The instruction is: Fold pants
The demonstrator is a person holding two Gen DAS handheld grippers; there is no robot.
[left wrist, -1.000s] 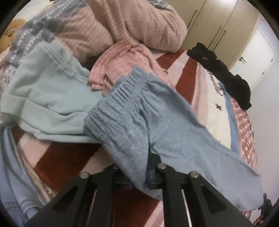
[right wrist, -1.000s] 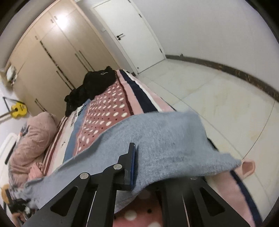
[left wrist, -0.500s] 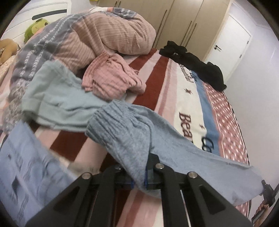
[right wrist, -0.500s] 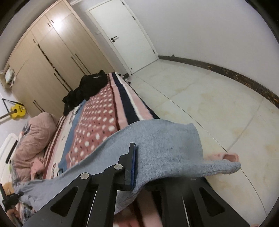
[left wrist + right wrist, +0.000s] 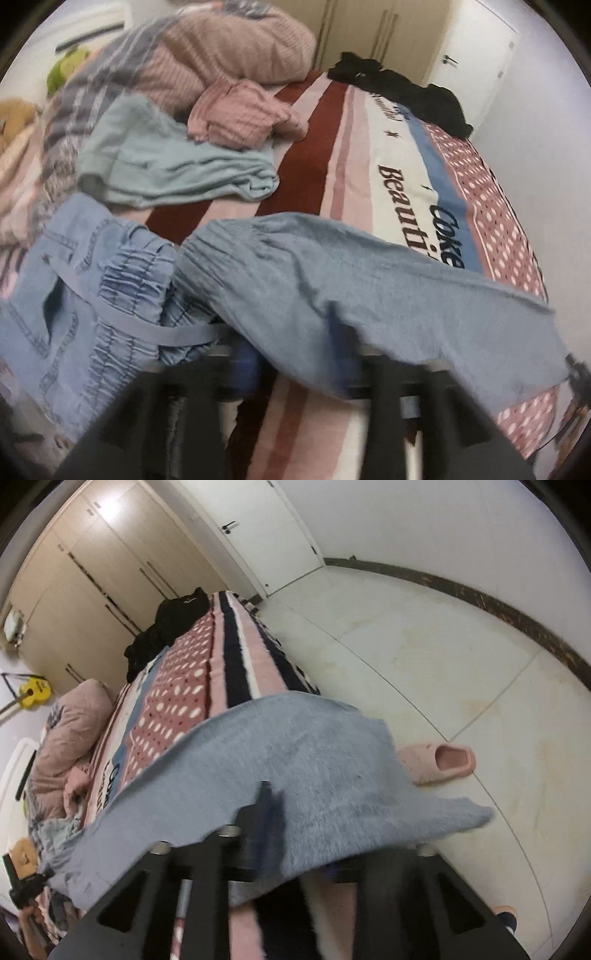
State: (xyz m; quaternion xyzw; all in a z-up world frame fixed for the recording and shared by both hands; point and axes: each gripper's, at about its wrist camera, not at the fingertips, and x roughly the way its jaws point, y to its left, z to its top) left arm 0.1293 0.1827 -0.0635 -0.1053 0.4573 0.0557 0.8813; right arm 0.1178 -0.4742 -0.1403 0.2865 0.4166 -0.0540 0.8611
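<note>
Grey knit pants [image 5: 369, 288] hang stretched above the striped bed between my two grippers. My left gripper [image 5: 295, 354] is shut on the pants near the elastic waistband [image 5: 229, 236]. My right gripper [image 5: 299, 827] is shut on the leg end of the same pants [image 5: 295, 760], which drapes over its fingers and hides the right one. The right gripper also shows small at the far right of the left wrist view [image 5: 576, 373], and the left gripper at the far left of the right wrist view [image 5: 22, 890].
On the bed [image 5: 317, 158] lie blue jeans [image 5: 85, 295], a pale green garment [image 5: 166, 166], a pink checked garment [image 5: 240, 110], a pink duvet [image 5: 229, 48] and a black garment [image 5: 406, 92]. A pink slipper [image 5: 439, 760] lies on the tiled floor [image 5: 443, 646] beside the bed.
Both grippers have pulled back toward the near edge of the bed with the pants stretched between them. The jeans now lie right by the left gripper. Both views are motion-blurred.
</note>
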